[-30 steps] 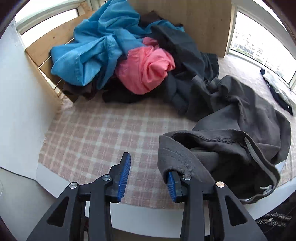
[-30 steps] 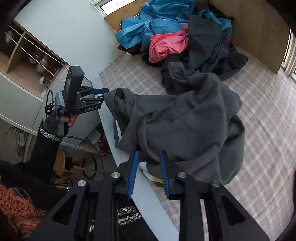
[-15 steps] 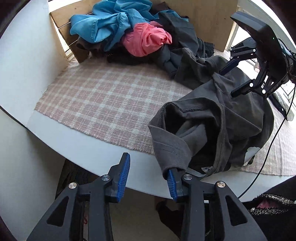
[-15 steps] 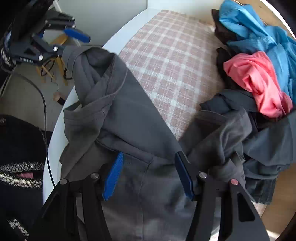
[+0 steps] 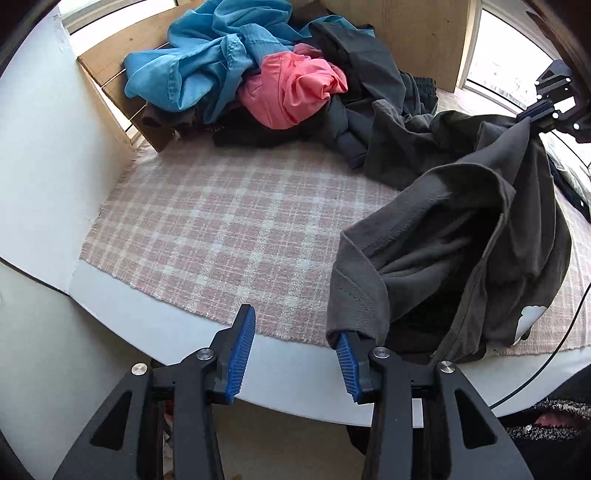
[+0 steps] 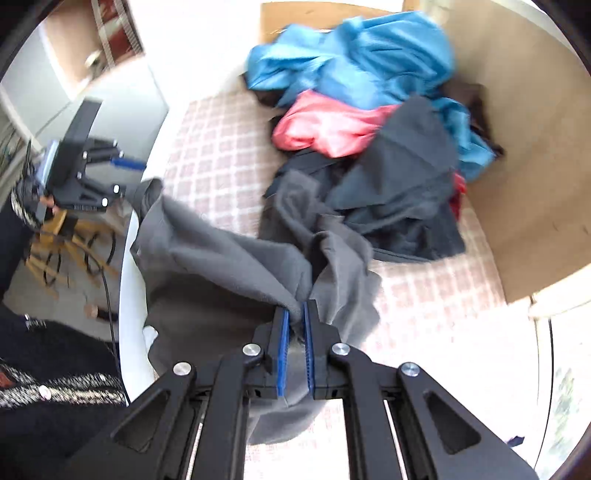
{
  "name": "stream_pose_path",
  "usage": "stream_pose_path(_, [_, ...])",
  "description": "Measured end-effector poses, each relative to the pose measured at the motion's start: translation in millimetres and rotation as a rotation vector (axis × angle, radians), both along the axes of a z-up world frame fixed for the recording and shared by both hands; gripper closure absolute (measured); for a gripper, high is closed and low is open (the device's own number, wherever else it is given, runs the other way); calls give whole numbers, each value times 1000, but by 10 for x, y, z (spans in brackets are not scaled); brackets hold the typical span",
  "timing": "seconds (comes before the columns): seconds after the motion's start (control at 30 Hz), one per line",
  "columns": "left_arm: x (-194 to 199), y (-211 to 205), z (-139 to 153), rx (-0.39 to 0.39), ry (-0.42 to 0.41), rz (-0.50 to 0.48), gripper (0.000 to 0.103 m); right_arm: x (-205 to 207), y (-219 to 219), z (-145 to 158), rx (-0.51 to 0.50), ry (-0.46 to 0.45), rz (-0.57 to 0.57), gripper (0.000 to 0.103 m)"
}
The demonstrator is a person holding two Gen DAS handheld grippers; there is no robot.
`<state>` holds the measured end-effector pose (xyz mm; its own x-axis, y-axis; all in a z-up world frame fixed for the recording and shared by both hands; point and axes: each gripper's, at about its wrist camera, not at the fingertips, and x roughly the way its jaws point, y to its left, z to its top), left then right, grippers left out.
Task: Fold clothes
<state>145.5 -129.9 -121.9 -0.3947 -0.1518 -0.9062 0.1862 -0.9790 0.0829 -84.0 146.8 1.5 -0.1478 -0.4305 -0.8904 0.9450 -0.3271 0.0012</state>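
Since a second ago, our right tool (image 6: 293,325) has clamped onto a fold of the grey garment (image 5: 461,258). Our left tool (image 5: 291,354) is spreading wider — cloth draped over one finger, unpinched. Garment hangs at the surface's (image 5: 295,373) near edge; beyond, the clothes pile (image 5: 258,85). We'd best re-grip a hem, then stretch flat.

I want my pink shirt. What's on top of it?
A blue garment drapes over the pink shirt's far edge; dark grey clothes cover one side. What lies beneath it is hidden.

Matt grey fleece garment (image 5: 461,236), nubbly woven checked cloth (image 5: 221,229), wooden boards (image 5: 417,33).
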Motion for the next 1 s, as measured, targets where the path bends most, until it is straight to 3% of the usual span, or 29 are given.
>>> stream_pose_path(0.07, [-190, 79, 84, -30, 10, -58, 57, -155, 439, 60, -24, 36, -178, 95])
stream_pose_path(0.23, [-697, 331, 240, -75, 34, -231, 55, -414, 1514, -414, 47, -71, -542, 95])
stream_pose_path(0.4, [-1012, 640, 175, -89, 12, -382, 54, -300, 2116, -932, 53, -205, -712, 95])
stream_pose_path(0.5, [-1177, 796, 96, -103, -14, -442, 52, -120, 2479, -1047, -64, -314, -817, 95])
stream_pose_path(0.57, [-1321, 880, 67, -105, -22, -472, 51, 44, 2736, -1031, -148, -342, -916, 96])
stream_pose_path(0.67, [-1608, 986, 43, -92, -21, -513, 48, 303, 3030, -1106, -96, -302, -1047, 96])
stream_pose_path(0.8, [-2014, 1226, -16, -55, -31, -589, 47, 456, 3088, -1414, 63, -309, -1090, 95])
stream_pose_path(0.9, [-2233, 1520, -47, -14, -21, -669, 46, 414, 2995, -1366, 112, -248, -1125, 91])
stream_pose_path(0.97, [-2308, 1747, -63, 46, -20, -735, 46, 385, 2914, -1252, 107, -219, -1118, 80])
stream_pose_path(1.0, [-2339, 1857, -82, 72, -24, -757, 46, 374, 2865, -1203, 81, -229, -1097, 68])
